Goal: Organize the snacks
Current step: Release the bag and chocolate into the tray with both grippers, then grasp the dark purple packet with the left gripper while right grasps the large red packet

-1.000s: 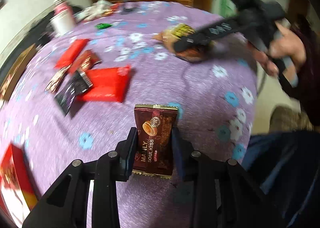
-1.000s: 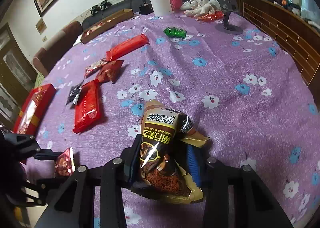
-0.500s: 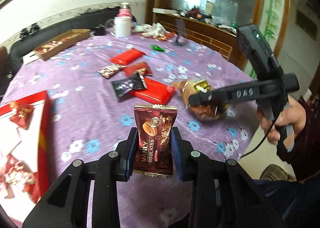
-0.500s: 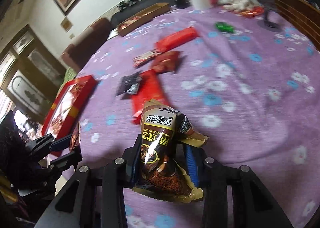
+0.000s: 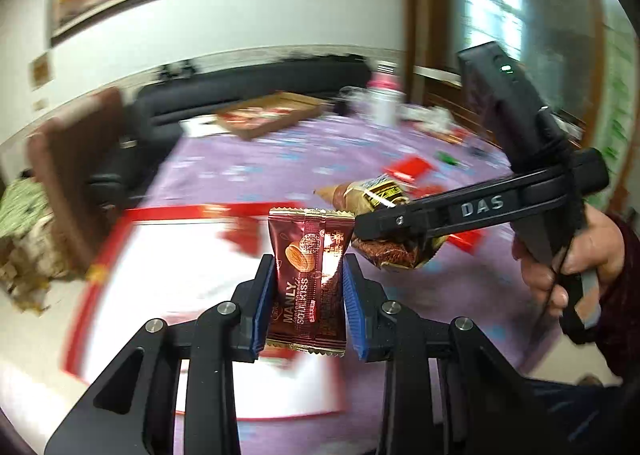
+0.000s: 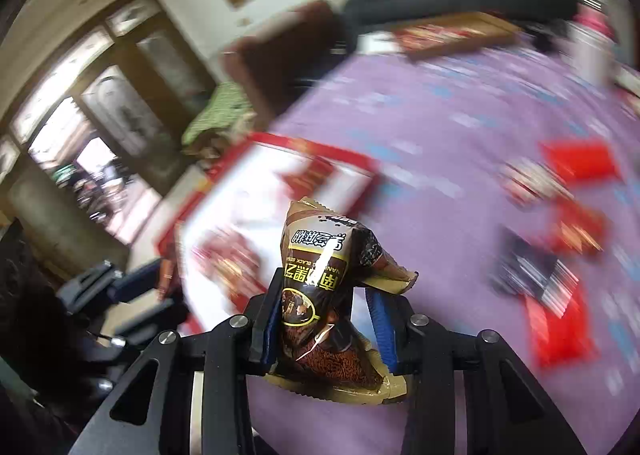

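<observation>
My left gripper [image 5: 308, 261] is shut on a dark red "Manly" snack packet [image 5: 308, 287], upright between its blue pads. It hangs over a red-rimmed box [image 5: 168, 213] with a white inside at the table's left edge. My right gripper [image 6: 324, 287] carries a brown-and-gold sesame snack bag [image 6: 316, 255]. Its jaws are opening, with the bag still between them and lifted off the table. In the left wrist view that right gripper [image 5: 360, 223] comes in from the right, its bag [image 5: 372, 195] just beside the red packet. The red-rimmed box [image 6: 320, 147] lies ahead of it, blurred.
A purple flowered cloth [image 5: 280, 159] covers the round table. Several red and dark snack packets [image 6: 560, 315] lie on its right part. A brown cardboard tray [image 5: 272, 115], a white cup [image 5: 384, 107] and a pink bottle stand at the back. A brown chair [image 5: 68, 159] is at the left.
Both grippers have swung left and risen, from over the cloth toward the red-rimmed box. Each still carries its packet. The views are more blurred.
</observation>
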`<state>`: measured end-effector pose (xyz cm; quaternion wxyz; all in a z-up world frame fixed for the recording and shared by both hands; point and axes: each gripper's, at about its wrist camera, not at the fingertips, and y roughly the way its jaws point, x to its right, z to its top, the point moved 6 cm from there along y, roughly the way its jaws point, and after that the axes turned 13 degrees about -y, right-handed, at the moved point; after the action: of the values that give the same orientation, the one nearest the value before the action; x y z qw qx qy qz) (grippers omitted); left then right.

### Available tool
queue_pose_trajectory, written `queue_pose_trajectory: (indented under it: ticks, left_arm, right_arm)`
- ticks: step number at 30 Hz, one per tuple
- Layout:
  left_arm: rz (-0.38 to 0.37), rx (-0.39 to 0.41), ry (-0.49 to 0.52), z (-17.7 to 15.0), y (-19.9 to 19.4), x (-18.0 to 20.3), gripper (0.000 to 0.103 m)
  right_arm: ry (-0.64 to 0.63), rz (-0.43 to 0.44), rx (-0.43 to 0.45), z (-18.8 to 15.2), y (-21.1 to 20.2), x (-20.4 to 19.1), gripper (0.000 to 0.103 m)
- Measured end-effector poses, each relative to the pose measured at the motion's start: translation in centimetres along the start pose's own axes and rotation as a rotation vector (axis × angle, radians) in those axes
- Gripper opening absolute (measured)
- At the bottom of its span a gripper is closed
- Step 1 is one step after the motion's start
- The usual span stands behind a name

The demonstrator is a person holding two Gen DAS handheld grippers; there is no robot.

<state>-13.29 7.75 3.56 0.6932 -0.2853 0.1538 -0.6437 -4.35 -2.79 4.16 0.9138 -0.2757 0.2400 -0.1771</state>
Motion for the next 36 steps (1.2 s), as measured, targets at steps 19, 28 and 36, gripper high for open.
queue_pose_trajectory:
  ticks: [19, 28, 36]
  left_arm:
    - [-0.165, -0.12, 0.087, -6.6, 5.2, 8.9, 0.07]
    - [-0.226, -0.255, 0.008, -8.0, 7.7, 12.1, 0.07]
    - [-0.119, -0.219, 0.049, -6.5, 7.7, 10.9, 0.07]
  right_arm:
    - [0.214, -0.138, 0.1, -11.2, -7.7, 10.2, 0.079]
    - [0.207, -0.306, 0.053, -13.4, -10.5, 15.0, 0.08]
    - [0.048, -0.378, -0.055, -12.1, -6.2, 14.4, 0.079]
